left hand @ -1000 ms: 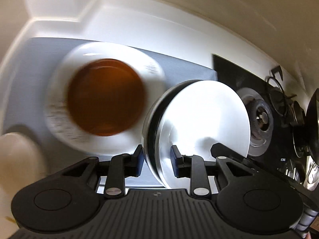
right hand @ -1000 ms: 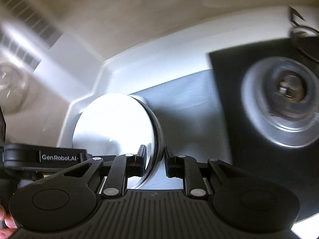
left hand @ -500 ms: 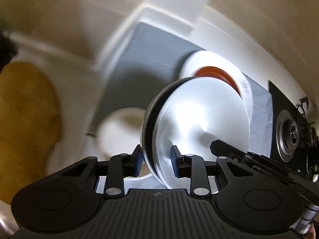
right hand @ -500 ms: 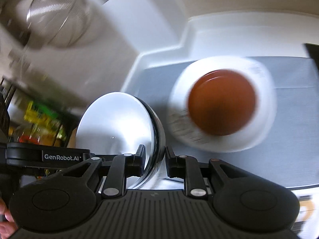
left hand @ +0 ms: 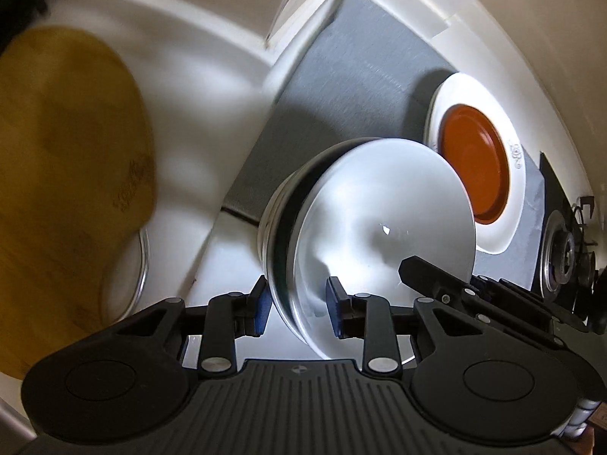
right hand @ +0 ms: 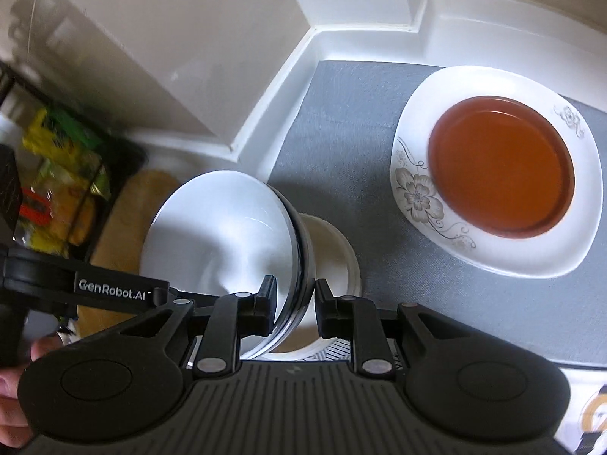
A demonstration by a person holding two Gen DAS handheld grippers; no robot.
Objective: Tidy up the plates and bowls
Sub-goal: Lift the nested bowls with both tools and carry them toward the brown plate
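Observation:
A shiny steel bowl (left hand: 379, 227) (right hand: 220, 227) hangs tilted on edge between both grippers, over the left end of the grey mat (left hand: 341, 94). My left gripper (left hand: 297, 305) has one side of the rim between its pads; its jaws are opening slightly while the pads still touch the rim. My right gripper (right hand: 294, 299) is shut on the opposite side of the rim. Just beneath the steel bowl sits a cream bowl (right hand: 334, 250). To the right, a brown-orange plate (right hand: 500, 167) (left hand: 474, 167) rests on a white flowered plate (right hand: 493, 261) (left hand: 508, 227).
A wooden board (left hand: 68, 174) and a glass lid (left hand: 140, 265) lie left of the mat, with a gas burner (left hand: 561, 261) at the far right. A basket of bright packets (right hand: 64, 174) stands to the left in the right wrist view. White wall ledges border the mat's far side.
Both grippers have carried the steel bowl to the left, away from the stove and past the stacked plates. The wooden board and the cream bowl have come into view. Both grips persist.

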